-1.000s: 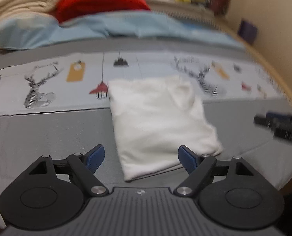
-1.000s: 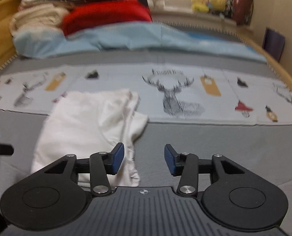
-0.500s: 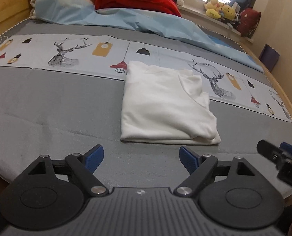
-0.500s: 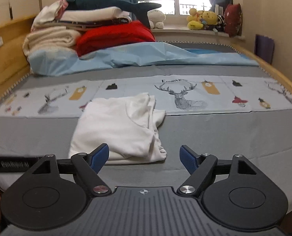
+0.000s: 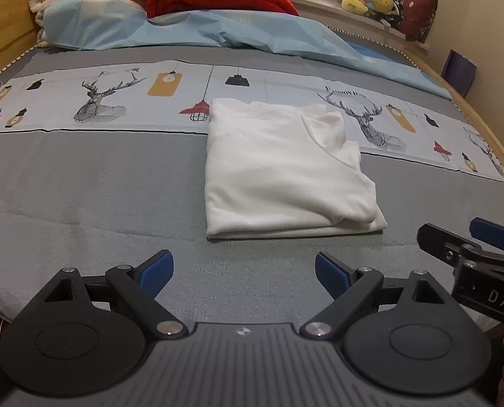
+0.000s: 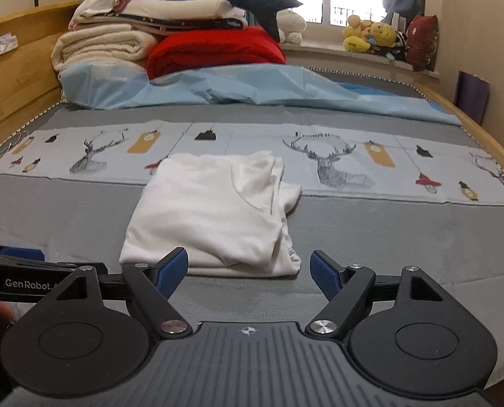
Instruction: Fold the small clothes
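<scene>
A white garment (image 5: 285, 176) lies folded into a rough rectangle on the grey bed cover (image 5: 82, 186), its loose layers bunched along the right side. My left gripper (image 5: 243, 271) hangs over bare cover just short of the garment's near edge; its jaws are opening, with nothing between them. The right gripper (image 6: 250, 268) stands open over the garment's (image 6: 211, 217) near right corner, apart from it and holding nothing. Each gripper shows at the edge of the other's view: the right gripper (image 5: 472, 237) at right, the left gripper (image 6: 14, 257) at left.
A light blue sheet (image 6: 252, 84), a red blanket (image 6: 214, 51) and stacked cream bedding (image 6: 102, 44) fill the far end of the bed. Plush toys (image 6: 370, 35) sit on the window sill. Wooden bed rails (image 6: 14, 78) run along both sides.
Both grippers have drawn back from the garment toward the near edge of the bed. The right jaws have spread wider. The garment lies still, folded.
</scene>
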Demonstrator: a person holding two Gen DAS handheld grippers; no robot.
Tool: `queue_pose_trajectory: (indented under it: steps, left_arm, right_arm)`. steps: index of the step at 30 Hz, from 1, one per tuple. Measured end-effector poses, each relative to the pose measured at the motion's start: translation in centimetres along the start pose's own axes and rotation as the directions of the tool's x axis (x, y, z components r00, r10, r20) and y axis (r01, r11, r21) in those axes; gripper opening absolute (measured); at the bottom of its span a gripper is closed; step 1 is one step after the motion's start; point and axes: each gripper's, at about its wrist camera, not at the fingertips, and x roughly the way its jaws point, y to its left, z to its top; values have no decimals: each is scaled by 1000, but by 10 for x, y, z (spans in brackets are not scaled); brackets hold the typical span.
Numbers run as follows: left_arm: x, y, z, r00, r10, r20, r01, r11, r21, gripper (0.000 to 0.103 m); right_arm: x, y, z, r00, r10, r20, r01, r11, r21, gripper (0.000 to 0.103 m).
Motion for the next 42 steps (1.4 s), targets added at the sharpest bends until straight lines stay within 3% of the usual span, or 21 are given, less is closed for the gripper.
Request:
queue_pose_trajectory:
  steps: [42]
  left_arm:
    - [13,-2,3,999,-12,-39,11,1000,-17,93]
  right_arm:
    - [16,8,3,999,23,-29,-24,999,-28,80]
